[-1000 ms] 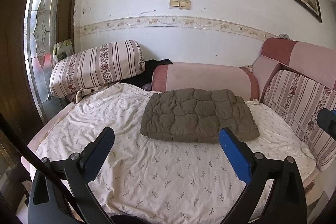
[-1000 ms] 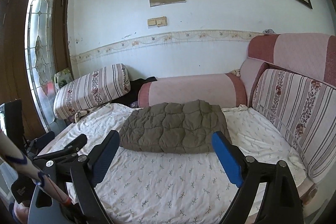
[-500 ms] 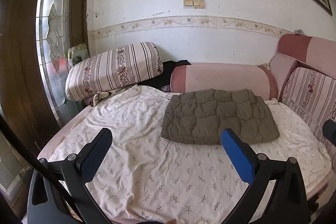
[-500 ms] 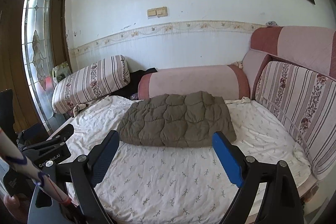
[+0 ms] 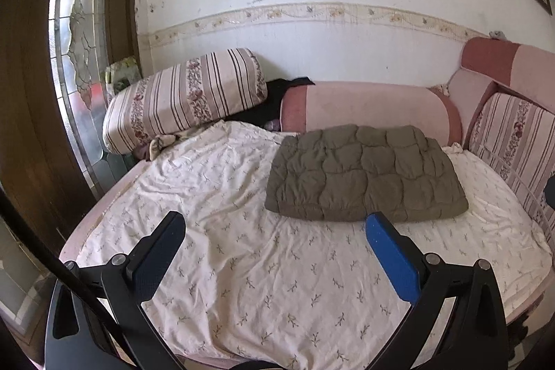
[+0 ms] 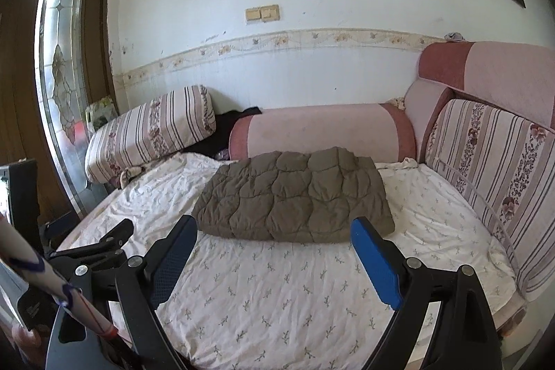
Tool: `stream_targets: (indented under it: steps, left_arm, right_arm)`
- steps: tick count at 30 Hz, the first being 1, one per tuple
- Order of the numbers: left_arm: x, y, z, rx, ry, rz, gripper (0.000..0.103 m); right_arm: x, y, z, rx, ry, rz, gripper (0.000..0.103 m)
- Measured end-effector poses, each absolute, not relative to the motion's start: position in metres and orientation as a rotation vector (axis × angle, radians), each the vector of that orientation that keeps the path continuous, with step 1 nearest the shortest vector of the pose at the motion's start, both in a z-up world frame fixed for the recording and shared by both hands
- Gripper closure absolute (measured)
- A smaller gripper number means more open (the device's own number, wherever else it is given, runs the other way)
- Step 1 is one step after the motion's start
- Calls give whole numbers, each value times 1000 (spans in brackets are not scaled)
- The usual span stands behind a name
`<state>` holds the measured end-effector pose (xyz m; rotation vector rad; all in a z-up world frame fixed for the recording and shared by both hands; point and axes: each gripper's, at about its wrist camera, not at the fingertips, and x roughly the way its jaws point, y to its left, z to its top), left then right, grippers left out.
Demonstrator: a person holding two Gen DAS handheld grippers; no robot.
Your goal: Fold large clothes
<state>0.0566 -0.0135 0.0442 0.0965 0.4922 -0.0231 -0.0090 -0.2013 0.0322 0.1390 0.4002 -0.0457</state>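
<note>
Left gripper (image 5: 275,238): black frame, two blue pads on angled black fingers (image 5: 393,260), silver screws at the finger pivots, a black cable crossing its left side. Right gripper (image 6: 274,247): same build, blue pads, black linkage arms, silver pivot screws. White lettering on the left unit's body is illegible.

Olive-brown quilted garment (image 5: 364,174) (image 6: 295,196), puffy with irregular stitched panels, folded into a compact, roughly rectangular bundle. It lies flat on the bed's white sprigged sheet (image 5: 260,266) (image 6: 277,283), toward the far side, just in front of a pink bolster (image 5: 371,106) (image 6: 322,130), edges rounded and thick.
</note>
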Motion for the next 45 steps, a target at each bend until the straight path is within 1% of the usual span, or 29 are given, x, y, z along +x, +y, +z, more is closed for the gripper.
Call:
stream_targets:
  steps: [20,45]
  left_arm:
    - [70,-20,29,100,539,-40,0]
    - [74,-17,24,88,548,-46,0]
  right_arm:
    - [3,-203,28,134,423,-63,10]
    - [8,-197,26,110,443,-65,8]
